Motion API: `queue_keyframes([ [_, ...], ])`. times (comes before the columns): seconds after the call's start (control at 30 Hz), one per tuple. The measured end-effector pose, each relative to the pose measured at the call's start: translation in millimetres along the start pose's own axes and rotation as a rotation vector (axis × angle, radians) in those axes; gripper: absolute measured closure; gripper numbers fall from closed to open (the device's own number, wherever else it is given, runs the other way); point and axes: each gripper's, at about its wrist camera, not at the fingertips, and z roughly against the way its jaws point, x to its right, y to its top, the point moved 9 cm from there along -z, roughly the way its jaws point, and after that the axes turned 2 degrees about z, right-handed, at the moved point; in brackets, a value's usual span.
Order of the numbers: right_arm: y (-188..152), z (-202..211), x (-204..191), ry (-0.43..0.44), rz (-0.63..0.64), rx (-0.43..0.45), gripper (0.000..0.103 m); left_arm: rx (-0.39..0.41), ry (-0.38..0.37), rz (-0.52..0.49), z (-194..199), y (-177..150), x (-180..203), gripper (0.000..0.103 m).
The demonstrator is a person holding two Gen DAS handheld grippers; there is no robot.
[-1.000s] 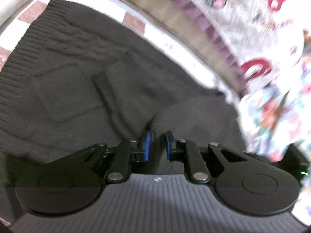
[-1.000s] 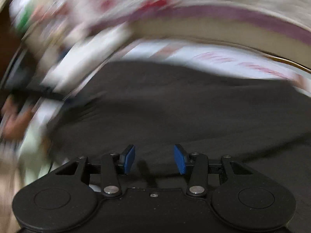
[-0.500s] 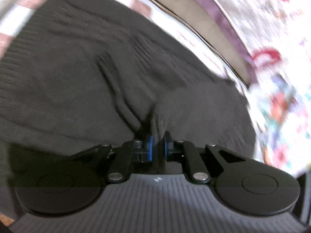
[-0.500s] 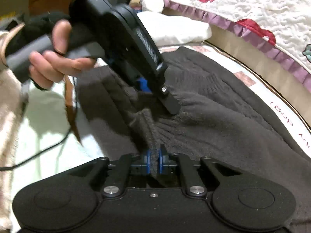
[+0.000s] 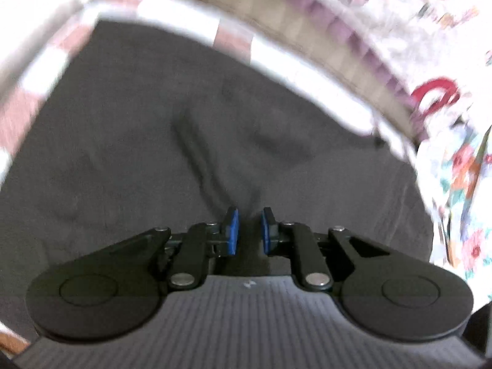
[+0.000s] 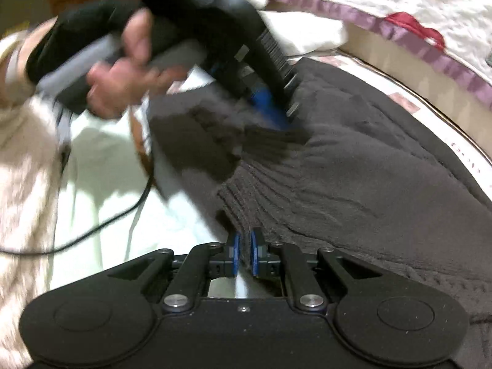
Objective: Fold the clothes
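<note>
I have the right tongs [image 6: 243, 255] clamped together on the ribbed edge of the sweater [image 6: 353, 184]; the knit bunches up into pleats right where the blue pads bite it. The sweater is dark grey and lies spread on the bed [image 6: 101, 184], with most of it running off to the right of my right wrist view and its near edge meeting the pale sheet on the left.

From the same view I see the left tongs [image 6: 270, 113] farther up the sweater, pointing down into it. A hand [image 6: 123, 73] grips the handle, which is blurred. A fold of knit rises to their blue tips.

In the left wrist view the left tongs are easing apart. A narrow gap shows between the pads, filled with a ridge of sweater that they press on from both sides. Creases fan out from that spot across the cloth. This picture is smeared, so I cannot read the knit pattern.

A black cable [image 6: 101, 224] trails over the sheet to the left of the sweater. Beyond the sweater's far edge lies a quilt [image 6: 399, 6], white with red shapes and a purple border.
</note>
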Motion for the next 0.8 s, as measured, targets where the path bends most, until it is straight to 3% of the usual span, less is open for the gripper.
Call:
queue_keyframes([
  [0.07,-4,0,4,0.018,-0.029,-0.004,0.087,0.033,-0.018,-0.043,4,5,8,0.082],
  [0.13,-1,6,11,0.043,-0.079,0.018,0.082,0.002,-0.040,-0.059,-2,1,14,0.063],
  [0.17,2,12,18,0.056,-0.110,0.049,0.082,-0.036,-0.029,-0.053,-9,-6,13,0.061],
  [0.27,10,29,49,0.038,-0.224,0.128,0.064,-0.119,0.026,-0.087,-26,-23,6,0.059],
  [0.3,10,34,64,0.015,-0.276,0.145,0.060,-0.125,0.038,-0.116,-29,-25,7,0.062],
  [0.37,2,37,96,-0.023,-0.402,0.155,0.060,-0.135,0.041,-0.171,-32,-29,11,0.084],
  [0.4,-5,37,112,-0.058,-0.461,0.149,0.060,-0.133,0.034,-0.187,-30,-28,16,0.089],
  [0.57,-56,38,174,-0.262,-0.656,0.097,0.060,-0.006,0.058,-0.290,-2,-19,32,0.090],
  [0.67,-71,45,186,-0.272,-0.695,0.116,0.062,-0.058,0.109,-0.272,-13,-22,21,0.090],
  [0.8,-77,56,185,-0.337,-0.669,0.104,0.062,-0.060,0.126,-0.273,-7,-24,21,0.092],
])
